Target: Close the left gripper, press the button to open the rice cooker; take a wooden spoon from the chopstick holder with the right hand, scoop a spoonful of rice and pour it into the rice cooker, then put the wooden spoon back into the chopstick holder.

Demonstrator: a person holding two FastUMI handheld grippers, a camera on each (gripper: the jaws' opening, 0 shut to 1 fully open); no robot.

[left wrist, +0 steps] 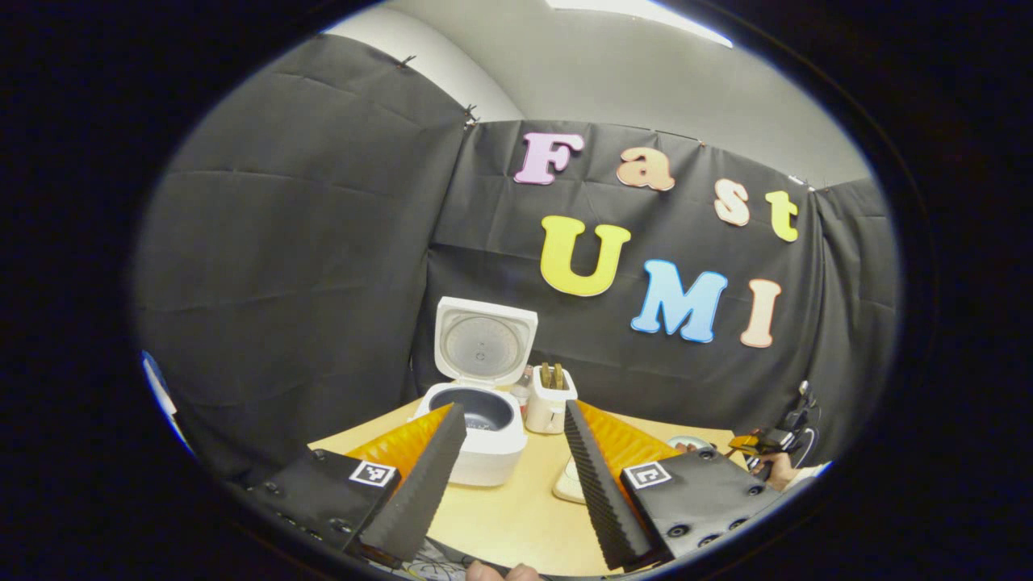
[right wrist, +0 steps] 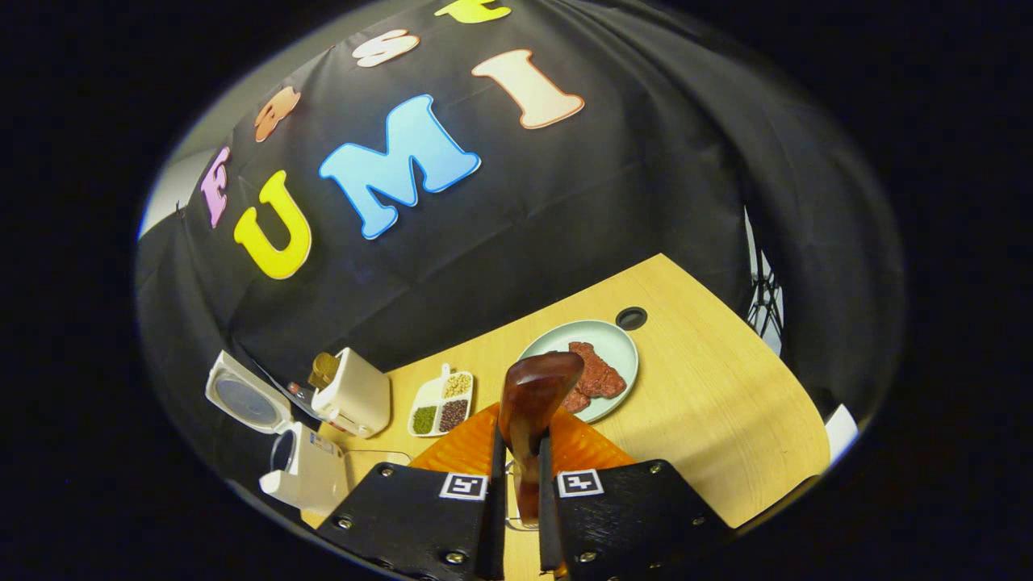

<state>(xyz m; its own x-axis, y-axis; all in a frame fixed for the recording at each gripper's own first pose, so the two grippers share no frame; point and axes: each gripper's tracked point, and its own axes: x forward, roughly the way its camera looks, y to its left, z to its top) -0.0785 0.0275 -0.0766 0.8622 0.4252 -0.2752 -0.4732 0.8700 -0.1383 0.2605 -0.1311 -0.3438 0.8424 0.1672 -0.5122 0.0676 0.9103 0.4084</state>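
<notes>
You are holding the left hand-held gripper (left wrist: 514, 468) back from the rice cooker (left wrist: 478, 436) with its fingers spread wide and nothing between them — a sensible place for it, since the cooker's lid is already standing up and the dark inner pot is lying open to whatever you bring. The right hand-held gripper (right wrist: 517, 484) is clenching the handle of the wooden spoon (right wrist: 534, 395), bowl end pointing up and away from you, raised above the desk (right wrist: 710, 403). The chopstick holder (right wrist: 355, 393) is sitting just beside the rice cooker, on its right, so the spoon's return trip should be short. Beyond the holder, farther from the cooker, a divided tray of grains (right wrist: 441, 403) is waiting, then a plate (right wrist: 613, 339) with something reddish. Whether the spoon is carrying rice, I cannot tell.
</notes>
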